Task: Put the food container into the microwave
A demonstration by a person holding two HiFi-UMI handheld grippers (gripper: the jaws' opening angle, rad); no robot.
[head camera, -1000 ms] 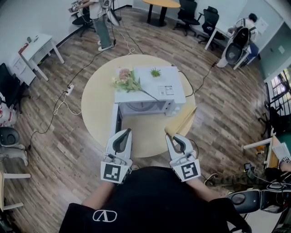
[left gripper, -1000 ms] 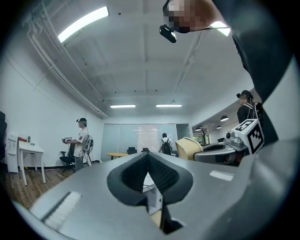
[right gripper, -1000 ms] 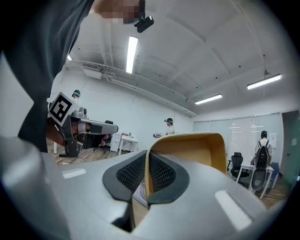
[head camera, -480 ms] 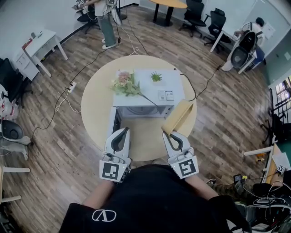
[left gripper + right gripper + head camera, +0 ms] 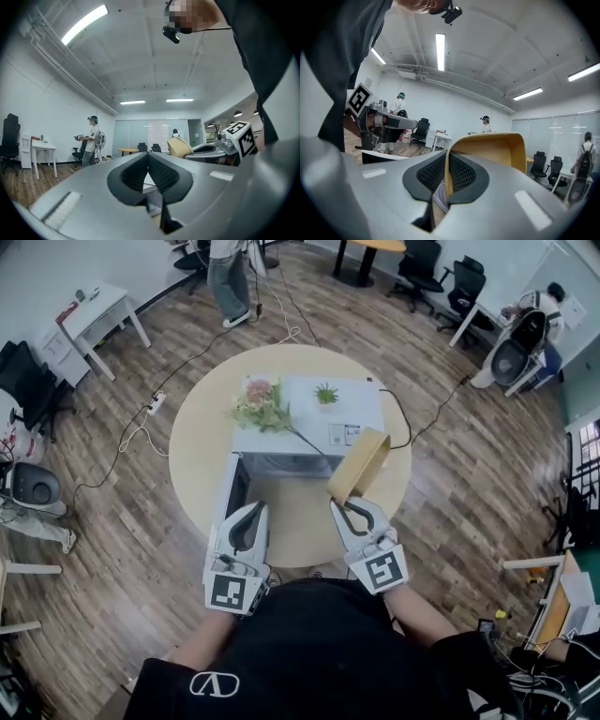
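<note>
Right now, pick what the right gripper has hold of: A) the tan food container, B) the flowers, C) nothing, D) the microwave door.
A: the right gripper is shut on the wall of the tan food container, which it holds in front of the microwave.

Round table [image 5: 197, 465], perhaps artificial flowers [image 5: 262, 404], small green plant [image 5: 325, 393], floor power strip [image 5: 155, 402].

You're in an open office: swivel chairs [image 5: 419, 259], white desk [image 5: 101, 307], round table [image 5: 199, 442], wood-look floor [image 5: 122, 549], trailing cables [image 5: 127, 448], ceiling strip lights [image 5: 84, 24], glass partition [image 5: 150, 131].
</note>
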